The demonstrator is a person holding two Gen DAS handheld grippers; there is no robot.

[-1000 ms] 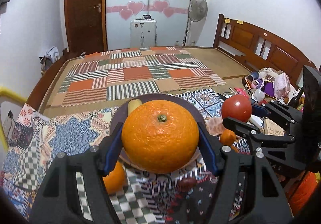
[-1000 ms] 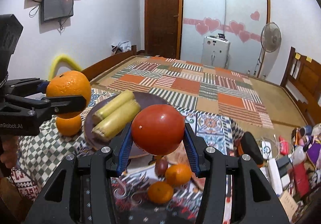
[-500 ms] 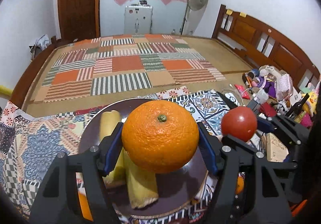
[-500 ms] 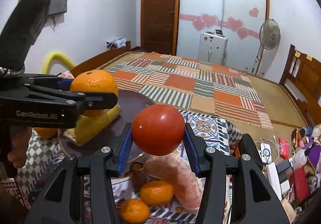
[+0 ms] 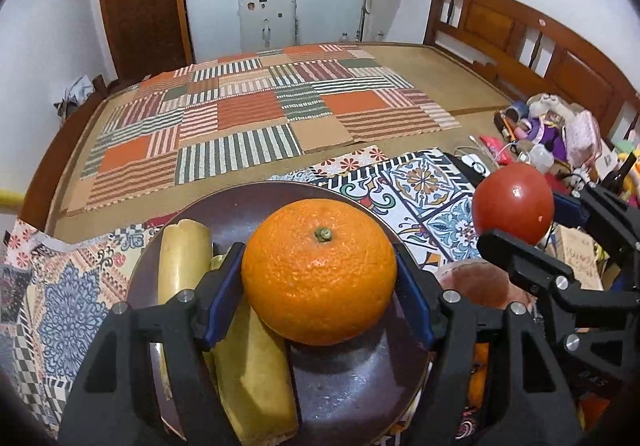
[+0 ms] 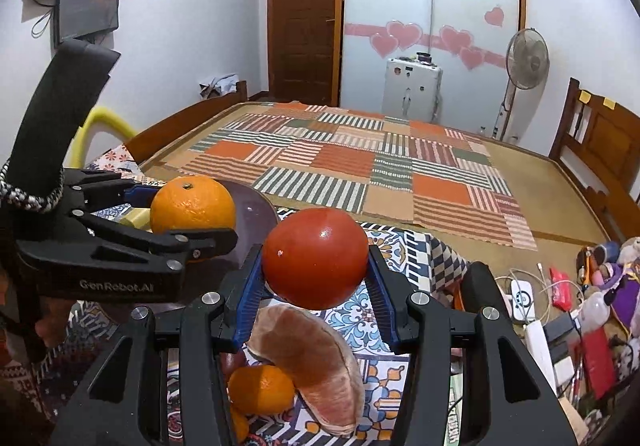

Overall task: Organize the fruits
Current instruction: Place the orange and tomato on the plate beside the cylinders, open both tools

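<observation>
Left wrist view: I see my left gripper (image 5: 319, 278) clamped on an orange (image 5: 319, 272) above the dark plate (image 5: 248, 206); corn pieces (image 5: 252, 378) lie at 7 o'clock.

Right wrist view: my right gripper (image 6: 316, 274) grips a tomato (image 6: 316, 258); a pomelo segment (image 6: 316, 366) lies at 6 o'clock.

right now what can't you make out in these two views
- Left wrist view: the two corn cobs on the purple plate are part hidden by the left gripper and its orange.
- Left wrist view: a small orange is mostly hidden behind the gripper frame.
- Right wrist view: how many small oranges lie under the right gripper and its tomato; its frame and the peeled pomelo segment cover them.
</observation>
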